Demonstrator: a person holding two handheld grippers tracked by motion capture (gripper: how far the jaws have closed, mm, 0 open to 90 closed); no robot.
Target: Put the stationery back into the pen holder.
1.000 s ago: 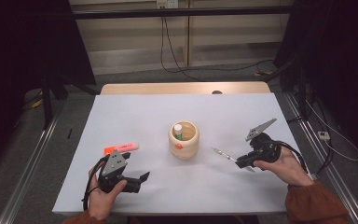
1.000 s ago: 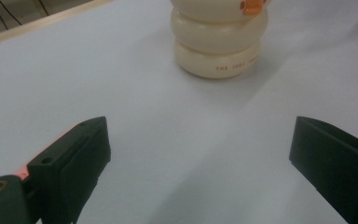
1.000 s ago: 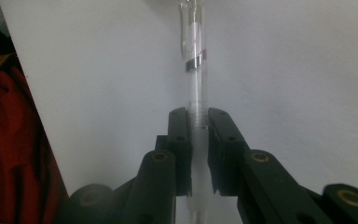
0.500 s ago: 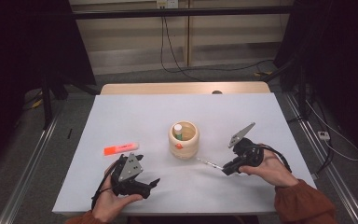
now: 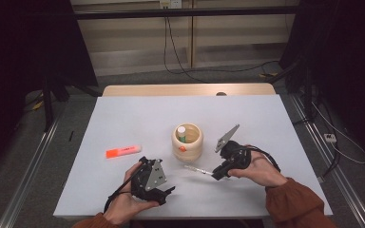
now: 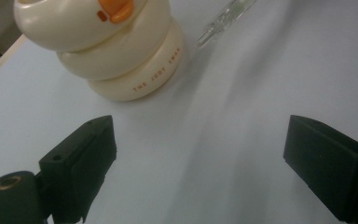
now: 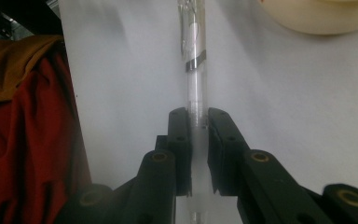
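Right gripper view shows the right gripper [image 7: 199,135] clamped on a clear pen [image 7: 194,70], held low over the table [image 5: 123,118] beside the duck-faced holder [image 5: 187,140]. The left gripper [image 5: 159,187] rests with jaws wide apart. I think the pen should be tipped upright before lowering it into the holder, slowly.

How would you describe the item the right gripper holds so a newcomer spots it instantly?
Start at the cream duck-faced pot mid-table. Just right of it, the right gripper is clamped on a clear pen. Unlike the orange highlighter to the left, it is see-through.
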